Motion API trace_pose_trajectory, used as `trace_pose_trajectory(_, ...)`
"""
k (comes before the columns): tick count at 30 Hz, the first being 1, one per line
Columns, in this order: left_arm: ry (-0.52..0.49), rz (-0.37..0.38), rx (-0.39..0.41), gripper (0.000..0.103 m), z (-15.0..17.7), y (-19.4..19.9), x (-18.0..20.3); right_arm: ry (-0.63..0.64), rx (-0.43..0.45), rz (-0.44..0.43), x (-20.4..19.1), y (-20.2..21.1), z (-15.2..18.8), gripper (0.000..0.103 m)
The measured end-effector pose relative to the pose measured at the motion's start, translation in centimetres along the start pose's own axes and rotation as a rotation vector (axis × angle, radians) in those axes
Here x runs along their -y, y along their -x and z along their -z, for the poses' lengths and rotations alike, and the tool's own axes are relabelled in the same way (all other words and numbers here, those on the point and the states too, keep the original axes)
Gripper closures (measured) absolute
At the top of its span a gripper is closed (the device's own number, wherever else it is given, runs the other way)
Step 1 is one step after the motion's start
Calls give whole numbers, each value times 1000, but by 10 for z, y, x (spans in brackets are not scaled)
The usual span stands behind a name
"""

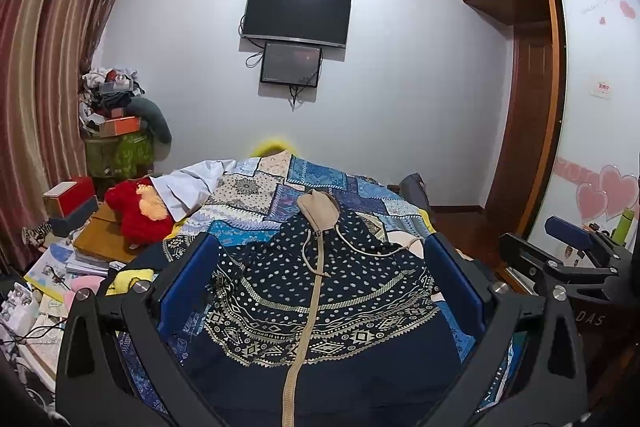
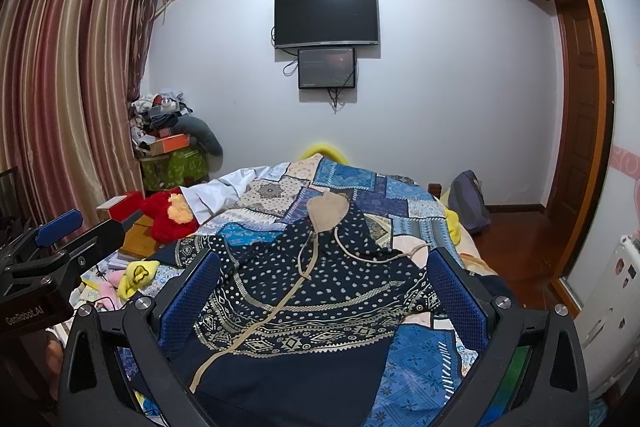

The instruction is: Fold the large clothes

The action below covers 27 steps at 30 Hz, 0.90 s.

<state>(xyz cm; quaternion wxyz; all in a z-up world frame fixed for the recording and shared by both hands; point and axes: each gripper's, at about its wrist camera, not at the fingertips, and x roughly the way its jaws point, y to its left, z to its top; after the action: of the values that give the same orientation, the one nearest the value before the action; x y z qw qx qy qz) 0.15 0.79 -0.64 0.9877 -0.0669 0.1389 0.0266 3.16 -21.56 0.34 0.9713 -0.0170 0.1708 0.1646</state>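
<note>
A navy hooded jacket (image 1: 320,291) with pale dots, a geometric band and a tan zipper lies spread on the bed, its tan-lined hood (image 1: 318,209) pointing toward the far wall. In the right wrist view the same jacket (image 2: 304,291) lies with its hood (image 2: 328,211) away from me. My left gripper (image 1: 322,291) hovers open above the jacket's chest, blue pads wide apart, nothing between them. My right gripper (image 2: 324,291) is open too, over the jacket's middle. Each gripper shows at the edge of the other's view: the right gripper (image 1: 568,247), the left gripper (image 2: 60,231).
A blue patchwork quilt (image 1: 312,179) covers the bed. A white garment (image 1: 188,187) and red plush toy (image 1: 140,211) lie at the left side. Books and clutter crowd the floor at left (image 1: 60,267). A wardrobe (image 1: 592,107) stands right, a backpack (image 2: 468,203) beyond the bed.
</note>
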Motion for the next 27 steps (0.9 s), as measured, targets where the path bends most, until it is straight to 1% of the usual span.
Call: trace_pose_trajectory(27, -1, 4, -5, 0, -3, 0, 4, 3, 1, 0, 1, -1, -1, 0)
